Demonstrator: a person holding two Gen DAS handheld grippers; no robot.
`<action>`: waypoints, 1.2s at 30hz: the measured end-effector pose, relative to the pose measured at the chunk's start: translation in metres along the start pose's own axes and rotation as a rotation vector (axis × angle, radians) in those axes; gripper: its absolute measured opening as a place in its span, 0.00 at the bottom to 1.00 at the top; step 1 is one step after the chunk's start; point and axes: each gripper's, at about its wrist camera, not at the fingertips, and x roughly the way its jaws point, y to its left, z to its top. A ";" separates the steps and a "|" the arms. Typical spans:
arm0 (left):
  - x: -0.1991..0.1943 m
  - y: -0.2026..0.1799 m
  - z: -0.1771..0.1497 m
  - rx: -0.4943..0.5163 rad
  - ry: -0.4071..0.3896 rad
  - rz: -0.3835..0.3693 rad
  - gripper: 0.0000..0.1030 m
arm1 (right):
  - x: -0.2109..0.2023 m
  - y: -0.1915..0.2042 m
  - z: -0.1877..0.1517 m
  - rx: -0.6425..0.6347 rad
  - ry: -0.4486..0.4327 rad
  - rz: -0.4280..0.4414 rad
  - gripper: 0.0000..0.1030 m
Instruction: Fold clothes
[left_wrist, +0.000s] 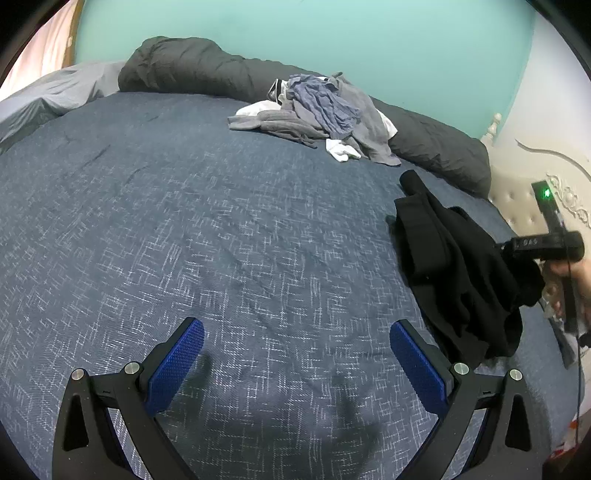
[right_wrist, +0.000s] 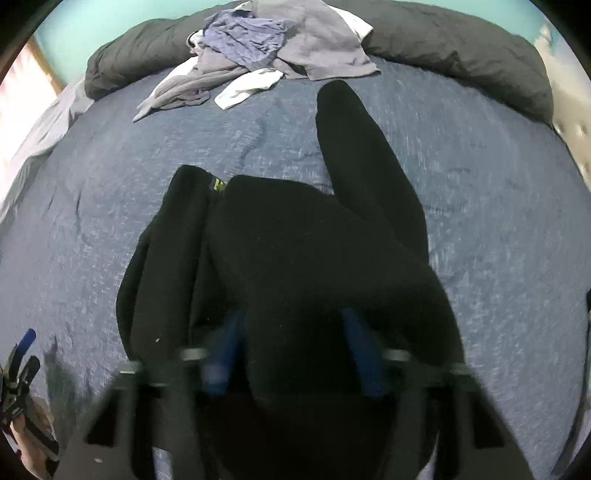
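Right hand-held gripper (right_wrist: 291, 354) straddles a black garment (right_wrist: 295, 251).
Whether it clamps the cloth is unclear; left hand-held gripper (left_wrist: 297, 363) hangs released over the bed (left_wrist: 221, 221).

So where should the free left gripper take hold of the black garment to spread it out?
Judging by its pose, take the long black leg that trails flat toward the clothes pile, near its rounded far end. It lies single and clear on the blue bedspread, while the rest of the black garment is bunched at the right gripper. Bring the open left gripper in low from the side.
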 end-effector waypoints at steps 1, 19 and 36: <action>0.000 0.001 0.000 -0.002 0.001 0.001 1.00 | 0.001 -0.003 -0.002 0.014 -0.001 0.000 0.26; -0.013 -0.030 0.000 0.030 -0.021 -0.049 1.00 | -0.074 -0.004 -0.117 0.188 -0.267 0.479 0.13; -0.009 -0.066 0.026 0.055 0.048 -0.035 1.00 | -0.055 -0.033 -0.226 0.494 -0.435 0.682 0.13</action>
